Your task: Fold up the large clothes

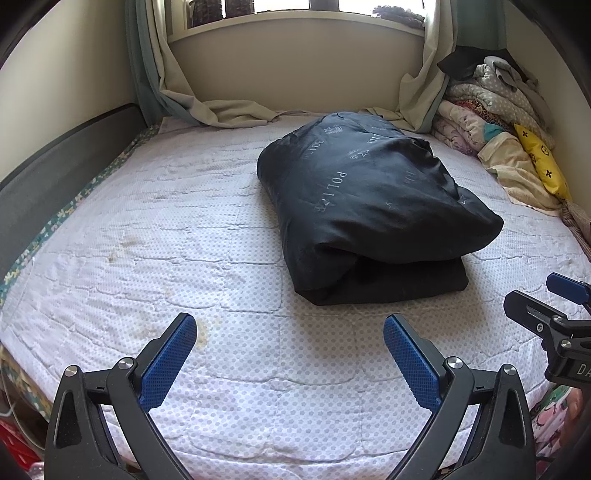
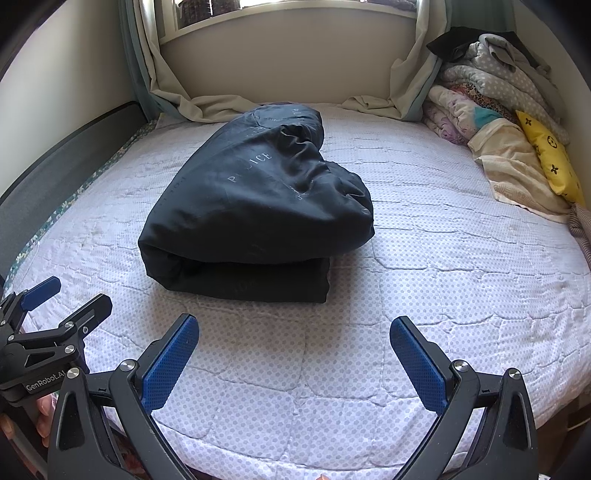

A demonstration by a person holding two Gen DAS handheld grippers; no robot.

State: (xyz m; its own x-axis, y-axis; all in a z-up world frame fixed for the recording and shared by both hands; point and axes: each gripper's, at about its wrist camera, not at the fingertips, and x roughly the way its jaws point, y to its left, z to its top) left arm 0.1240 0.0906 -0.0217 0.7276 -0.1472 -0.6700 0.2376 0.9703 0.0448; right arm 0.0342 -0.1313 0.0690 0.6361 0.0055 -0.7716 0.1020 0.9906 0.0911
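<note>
- While both grippers hover over the near edge of the mattress [image 1: 110,229], the folded dark garment [image 1: 369,206] lies mid-bed, apart from them.
- Left gripper [image 1: 290,363]: jaws spread wide, holding nothing.
- Right gripper [image 2: 293,365]: jaws likewise spread, empty.
- Heaped bedding [image 1: 491,110] fills the far right corner.

Daylight enters from the window [image 1: 280,11] at the far end, where we see the panes blown out to white. It falls softly across the mattress [image 1: 184,229], bright and even, with a faint shadow pooled along the near edge of the dark folded garment [image 1: 369,206], whose satin surface carries a dull sheen. Both fisheye views bend the walls and bed edges into curves, and black vignetting fills the corners. Focus holds sharp at centre; we find the extreme margins soft.
</note>
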